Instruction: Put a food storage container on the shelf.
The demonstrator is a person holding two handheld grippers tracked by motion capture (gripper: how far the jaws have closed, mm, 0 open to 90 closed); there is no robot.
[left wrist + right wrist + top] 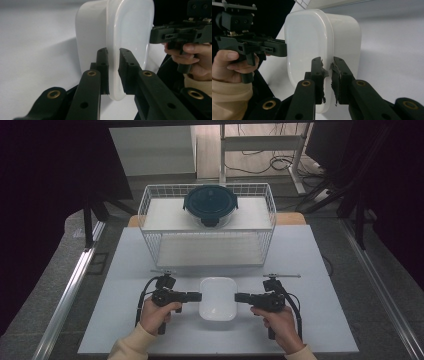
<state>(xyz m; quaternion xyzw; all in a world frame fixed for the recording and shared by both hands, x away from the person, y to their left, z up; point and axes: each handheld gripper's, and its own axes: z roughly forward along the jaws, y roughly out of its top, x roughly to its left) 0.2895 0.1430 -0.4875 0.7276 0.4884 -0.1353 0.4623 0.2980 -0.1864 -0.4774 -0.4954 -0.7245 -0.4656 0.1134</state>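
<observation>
Dark curtains and a grey floor surround a pale grey tabletop (125, 270), and the work sits at its near edge. At the centre of it lies a white, rounded-rectangular plastic dish (217, 297), open side up, resting flat on the board at about 6 o'clock from the table's middle.

From 9 o'clock the left gripper (197, 296) reaches in; in the left gripper view its jaws stand either side of the dish's rim (113, 75), closed to a narrow slot with the thin wall between them, so it appears to be pinching that edge. From 3 o'clock the right gripper (238, 296) mirrors it; in the right gripper view its torn-padded jaws are likewise nearly together across the opposite rim (328, 77). Each gripper is held by one of the person's hands, cream sleeves coming in from 6 o'clock.

Farther out, at 12 o'clock, stands a white wire-mesh two-tier rack (150, 215), and on its upper shelf sits a round glass container with a dark teal clip lid (210, 204), well apart from the dish.

By my reading, the two-sided grasp looks made, while the lift has not begun: the dish is on the table. Left to do, probably, is raising it level and carrying it toward the rack, though which shelf is meant cannot be told.
</observation>
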